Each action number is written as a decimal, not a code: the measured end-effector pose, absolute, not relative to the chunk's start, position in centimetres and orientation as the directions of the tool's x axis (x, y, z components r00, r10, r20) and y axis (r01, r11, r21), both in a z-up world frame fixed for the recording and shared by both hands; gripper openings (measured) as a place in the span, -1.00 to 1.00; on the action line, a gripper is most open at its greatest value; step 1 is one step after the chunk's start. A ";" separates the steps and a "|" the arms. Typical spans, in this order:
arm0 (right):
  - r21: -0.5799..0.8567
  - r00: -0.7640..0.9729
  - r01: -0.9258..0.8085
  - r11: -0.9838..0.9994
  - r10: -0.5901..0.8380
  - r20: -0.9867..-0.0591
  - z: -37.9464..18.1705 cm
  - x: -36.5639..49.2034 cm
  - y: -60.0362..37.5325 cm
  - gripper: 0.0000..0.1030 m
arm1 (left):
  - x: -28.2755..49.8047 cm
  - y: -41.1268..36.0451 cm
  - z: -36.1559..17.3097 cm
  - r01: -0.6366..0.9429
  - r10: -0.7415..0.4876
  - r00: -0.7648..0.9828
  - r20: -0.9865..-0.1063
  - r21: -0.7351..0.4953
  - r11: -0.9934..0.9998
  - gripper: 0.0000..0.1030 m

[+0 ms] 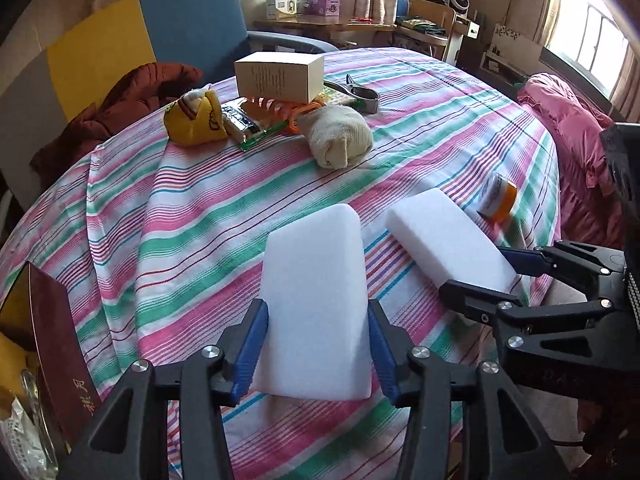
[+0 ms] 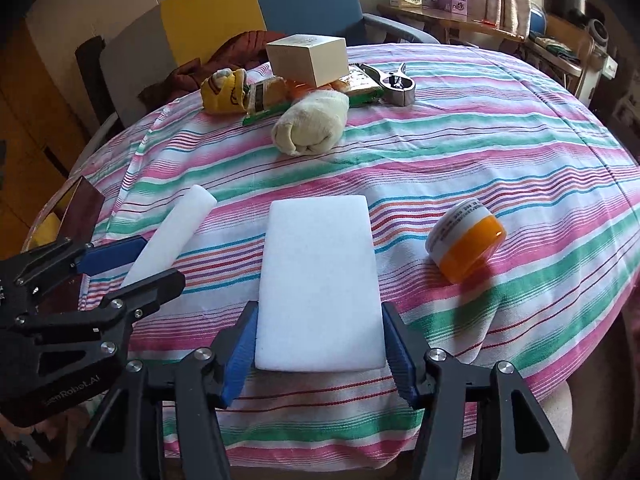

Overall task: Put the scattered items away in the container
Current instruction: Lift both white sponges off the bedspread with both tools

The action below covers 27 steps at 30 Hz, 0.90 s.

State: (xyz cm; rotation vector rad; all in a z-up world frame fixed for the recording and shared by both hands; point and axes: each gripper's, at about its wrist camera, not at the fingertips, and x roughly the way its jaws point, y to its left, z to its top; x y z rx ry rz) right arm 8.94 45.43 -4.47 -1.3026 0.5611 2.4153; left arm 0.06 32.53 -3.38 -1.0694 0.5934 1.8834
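My left gripper (image 1: 318, 354) is shut on a white foam sponge (image 1: 316, 300), held above the striped tablecloth (image 1: 180, 208). My right gripper (image 2: 320, 356) is shut on a second white sponge (image 2: 320, 280). Each gripper shows in the other's view: the right one (image 1: 480, 280) with its sponge (image 1: 448, 240), the left one (image 2: 132, 264) with its sponge (image 2: 172, 232). An orange jar (image 2: 466, 240) lies on its side to the right. At the far side lie a cream rolled sock (image 2: 310, 122), a yellow sock (image 2: 222, 90), snack packets (image 2: 264, 98), a cream box (image 2: 308, 60) and a metal clip (image 2: 394, 84).
A container (image 1: 24, 360) with a dark red booklet (image 1: 60, 360) stands at the table's left edge. A blue chair (image 1: 192, 20) with a brown jacket (image 1: 120, 100) is behind the table. A pink quilt (image 1: 568, 140) lies to the right.
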 end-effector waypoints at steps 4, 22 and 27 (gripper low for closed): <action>0.186 -0.516 -0.481 -0.857 0.106 -0.850 -4.5 9.2 45.3 0.16 | -0.6 32.0 -3.2 -0.842 0.475 -0.200 -0.857 -0.098 -0.531 0.08; 0.183 -0.505 -0.469 -0.864 0.093 -0.858 -4.7 8.8 45.6 0.19 | -0.5 33.1 -2.9 -0.861 0.474 -0.097 -0.875 -0.165 -0.481 0.15; 0.168 -0.500 -0.461 -0.871 0.099 -0.861 -4.8 8.7 45.4 0.19 | -0.5 33.6 -4.0 -0.881 0.419 -0.142 -0.897 -0.078 -0.466 0.15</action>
